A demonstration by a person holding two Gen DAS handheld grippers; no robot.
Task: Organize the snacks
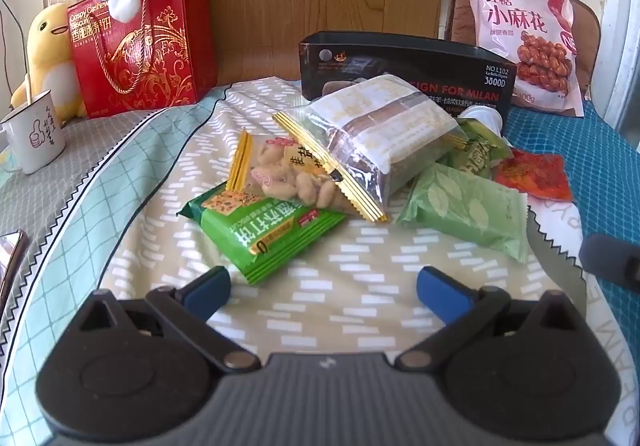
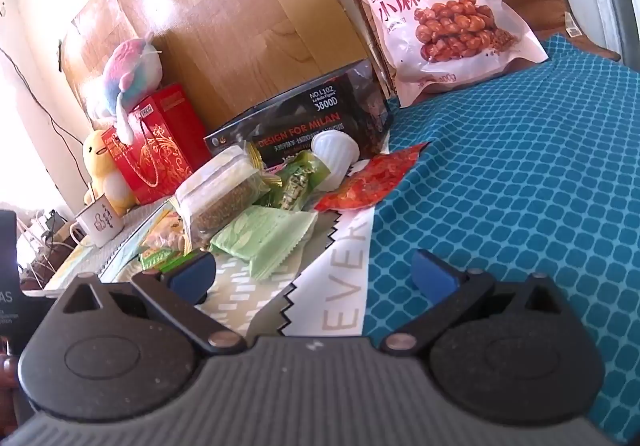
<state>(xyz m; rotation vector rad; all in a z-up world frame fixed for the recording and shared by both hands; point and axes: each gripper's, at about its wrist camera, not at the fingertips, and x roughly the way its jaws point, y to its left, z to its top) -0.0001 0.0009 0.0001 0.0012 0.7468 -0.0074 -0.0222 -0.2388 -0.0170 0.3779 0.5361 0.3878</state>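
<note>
Up close, from the left wrist, the left gripper [image 1: 323,284] has its jaws wide apart and empty, near the snack pile [image 1: 344,170], whose clear bag [image 1: 376,138] hides the black box [image 1: 404,72] base. From the right wrist, the right gripper [image 2: 316,278] gapes empty too; the pile [image 2: 256,206] sits far left, partly behind its left finger.
</note>
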